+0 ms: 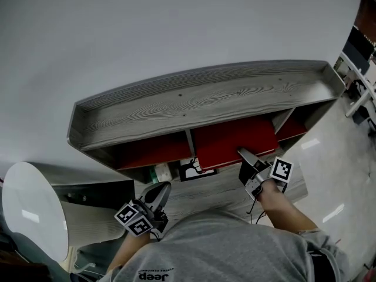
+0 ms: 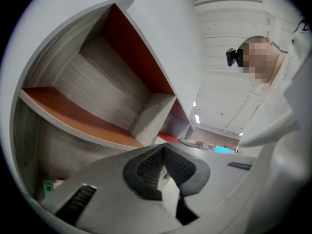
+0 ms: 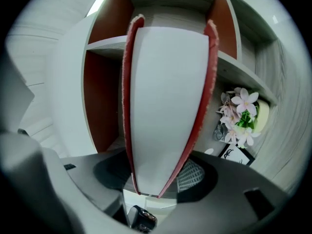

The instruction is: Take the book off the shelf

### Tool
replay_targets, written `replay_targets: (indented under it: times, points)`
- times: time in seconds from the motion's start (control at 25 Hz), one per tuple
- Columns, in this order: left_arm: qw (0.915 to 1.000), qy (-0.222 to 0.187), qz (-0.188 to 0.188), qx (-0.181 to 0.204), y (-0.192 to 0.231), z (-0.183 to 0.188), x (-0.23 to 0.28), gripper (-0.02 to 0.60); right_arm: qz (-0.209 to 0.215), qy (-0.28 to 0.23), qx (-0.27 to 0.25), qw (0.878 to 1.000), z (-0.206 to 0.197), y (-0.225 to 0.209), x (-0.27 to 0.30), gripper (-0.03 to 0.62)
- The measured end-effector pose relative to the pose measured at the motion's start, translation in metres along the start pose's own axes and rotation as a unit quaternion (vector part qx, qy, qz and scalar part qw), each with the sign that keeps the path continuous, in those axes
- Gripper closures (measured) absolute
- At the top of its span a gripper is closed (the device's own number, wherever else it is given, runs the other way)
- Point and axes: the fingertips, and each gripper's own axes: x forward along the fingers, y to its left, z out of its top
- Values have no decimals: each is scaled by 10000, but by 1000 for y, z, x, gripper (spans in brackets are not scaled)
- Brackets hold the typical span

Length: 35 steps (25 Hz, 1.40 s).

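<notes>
A red-covered book (image 1: pixel 235 143) with white pages juts forward out of the middle compartment of a grey wooden shelf (image 1: pixel 194 101). My right gripper (image 1: pixel 245 155) is at its near right corner. In the right gripper view the book (image 3: pixel 168 96) stands upright between the jaws of the right gripper (image 3: pixel 153 182), and both dark pads lie against its red covers. My left gripper (image 1: pixel 161 190) hangs low at the left, apart from the shelf. Its jaws are shut on nothing, with the left gripper (image 2: pixel 164 152) pointing at a bare compartment.
Pink artificial flowers (image 3: pixel 241 113) and a small framed card (image 3: pixel 239 155) sit on the lower shelf to the right of the book. A white round table (image 1: pixel 32 207) stands at the far left. The shelf's inner walls (image 2: pixel 131 48) are red-orange.
</notes>
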Motion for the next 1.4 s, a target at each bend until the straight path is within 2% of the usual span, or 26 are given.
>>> replay_targets:
  times: [0.48,0.88,1.12,1.4]
  points:
    - [9997,31,-242,20,4,8,-18,568,-29,-295,-268,9992,-15,11,-21,341]
    - [9985,147,-532,13,6,13,-55,568,-62,-819,-421,9957,-39,25,-45,341]
    - [9944,418,-970,4,6,14,-75,567,-69,-1339,-478,9898,-71,33,-74,341]
    - [9863,746,-1469,-81,-5,-3,-59,568,36,-1523,-416,9875,-111,29,-105,341]
